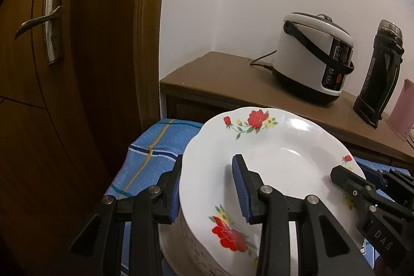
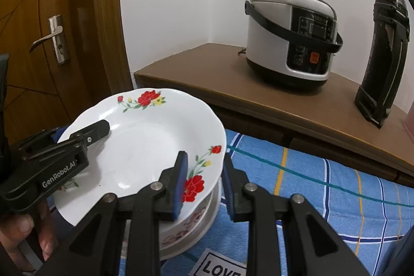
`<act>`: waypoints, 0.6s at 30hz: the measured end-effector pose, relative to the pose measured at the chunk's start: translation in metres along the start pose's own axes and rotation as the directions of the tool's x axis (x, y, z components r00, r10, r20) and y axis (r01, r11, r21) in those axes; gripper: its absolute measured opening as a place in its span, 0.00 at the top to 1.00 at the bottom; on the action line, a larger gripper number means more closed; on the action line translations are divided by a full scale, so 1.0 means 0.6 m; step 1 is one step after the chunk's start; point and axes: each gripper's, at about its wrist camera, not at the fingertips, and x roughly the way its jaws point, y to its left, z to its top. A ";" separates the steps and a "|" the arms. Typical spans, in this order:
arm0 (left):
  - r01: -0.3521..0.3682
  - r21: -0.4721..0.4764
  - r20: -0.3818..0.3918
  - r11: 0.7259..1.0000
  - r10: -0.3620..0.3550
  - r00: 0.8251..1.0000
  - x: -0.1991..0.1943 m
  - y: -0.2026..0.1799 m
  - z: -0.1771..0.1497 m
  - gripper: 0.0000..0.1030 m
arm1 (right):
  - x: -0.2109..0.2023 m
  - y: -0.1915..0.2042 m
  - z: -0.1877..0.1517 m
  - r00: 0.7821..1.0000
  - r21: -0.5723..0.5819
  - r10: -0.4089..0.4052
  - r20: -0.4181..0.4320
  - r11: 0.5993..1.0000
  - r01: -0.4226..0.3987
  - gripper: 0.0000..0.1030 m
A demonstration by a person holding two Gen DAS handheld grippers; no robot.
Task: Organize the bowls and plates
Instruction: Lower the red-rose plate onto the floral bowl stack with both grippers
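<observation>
Looking along my left claw (image 1: 207, 188), I am seeing its two blue-padded fingers spread wide, straddling the left rim of the floral plate (image 1: 279, 146): one pad is sitting outside the rim, the other over the white well, neither clearly pressing. The plate is resting on a patterned bowl (image 1: 191, 247), which is standing on the blue checked cloth (image 1: 152, 146). My right claw (image 1: 362, 180) is reaching in at the plate's far edge. Behind, a rice cooker (image 1: 310, 56) and a black flask (image 1: 380, 74) are standing on the brown cabinet (image 1: 220, 74), beside the wooden door (image 1: 64, 69).

Looking along my right claw (image 2: 204, 183), I am seeing its fingers likewise parted around the plate's (image 2: 145, 144) right rim, one pad inside, one outside. My left claw (image 2: 85, 133) is lying over the opposite rim. The bowl (image 2: 191, 226) is showing beneath the plate.
</observation>
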 end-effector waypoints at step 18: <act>-0.012 0.018 -0.050 1.000 0.013 0.999 0.014 -0.006 -0.006 0.62 | 0.011 0.001 -0.003 1.000 -0.011 -0.009 -0.024 1.000 0.009 0.75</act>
